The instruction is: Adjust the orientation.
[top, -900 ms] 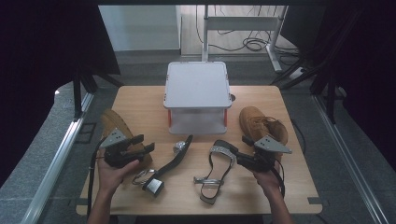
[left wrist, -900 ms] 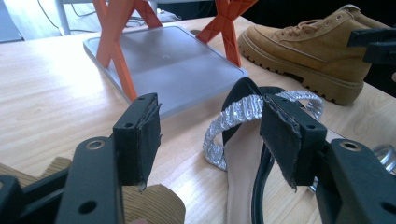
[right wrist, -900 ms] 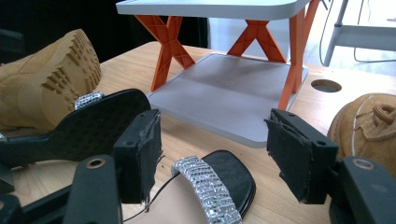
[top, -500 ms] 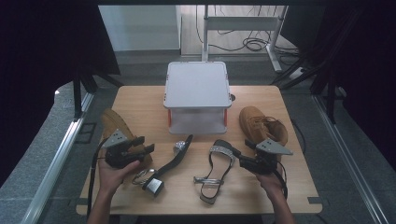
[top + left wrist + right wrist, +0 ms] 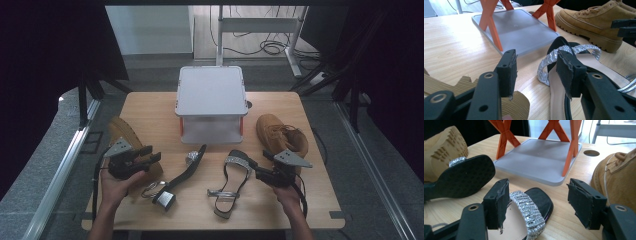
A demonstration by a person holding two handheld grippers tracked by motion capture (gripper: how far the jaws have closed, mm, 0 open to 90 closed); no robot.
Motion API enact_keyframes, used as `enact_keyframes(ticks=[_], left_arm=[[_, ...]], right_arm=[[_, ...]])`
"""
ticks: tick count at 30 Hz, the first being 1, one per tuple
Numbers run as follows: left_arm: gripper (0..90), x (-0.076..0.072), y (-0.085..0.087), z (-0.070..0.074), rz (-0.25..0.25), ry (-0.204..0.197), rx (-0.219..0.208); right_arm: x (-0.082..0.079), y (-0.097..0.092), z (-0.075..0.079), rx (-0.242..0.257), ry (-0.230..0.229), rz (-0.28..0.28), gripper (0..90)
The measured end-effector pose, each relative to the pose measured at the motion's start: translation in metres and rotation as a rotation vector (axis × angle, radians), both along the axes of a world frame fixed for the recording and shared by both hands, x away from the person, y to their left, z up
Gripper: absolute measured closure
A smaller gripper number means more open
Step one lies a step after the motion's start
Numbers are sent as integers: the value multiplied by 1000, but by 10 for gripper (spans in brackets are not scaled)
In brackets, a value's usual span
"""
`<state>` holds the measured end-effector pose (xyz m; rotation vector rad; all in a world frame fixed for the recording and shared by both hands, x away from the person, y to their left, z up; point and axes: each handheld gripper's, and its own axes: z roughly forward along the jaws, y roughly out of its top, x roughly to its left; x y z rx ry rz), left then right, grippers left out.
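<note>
While both hands hover low over the light wooden table (image 5: 150, 112), the right gripper (image 5: 260, 173) spreads its jaws wide, empty, around the upright black sandal with glittery silver strap (image 5: 231, 179) at six o'clock; its overturned twin sandal (image 5: 186, 169) lies at seven o'clock, beside the left gripper (image 5: 152, 156), half-open, empty. No writing is legible anywhere.

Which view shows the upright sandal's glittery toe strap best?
The right gripper view: the strap lies close between the right gripper's open jaws. The left gripper view shows it partly behind a jaw; the high view shows it small.
</note>
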<state>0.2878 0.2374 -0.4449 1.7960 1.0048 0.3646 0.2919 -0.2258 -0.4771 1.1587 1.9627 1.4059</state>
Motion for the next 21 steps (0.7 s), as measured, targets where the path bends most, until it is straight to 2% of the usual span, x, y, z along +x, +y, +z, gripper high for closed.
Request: enact_keyframes(ticks=[3,6,9,12,14,17,21], left_arm=[[557,-1,0,-4,-13,16,9],[665,-3,-2,-6,-39,41,27],[784,-3,-5,-6,-87,64,11],[858,-1,-8,-7,-96,78,17],[883,-1,-9,-7,-96,79,18],[893,2,-13,-10,-111,93,34],[895,3,-19,-14,-121,102,64]], right_arm=[[0,2,2,4,-8,-5,344],[1,5,2,-10,-19,-4,344],[2,8,0,-17,-23,-14,341],[3,8,-3,-9,-8,-8,339],[3,8,-3,-6,-1,-1,338],[1,5,-2,49,14,20,341],[-1,5,1,48,2,14,345]])
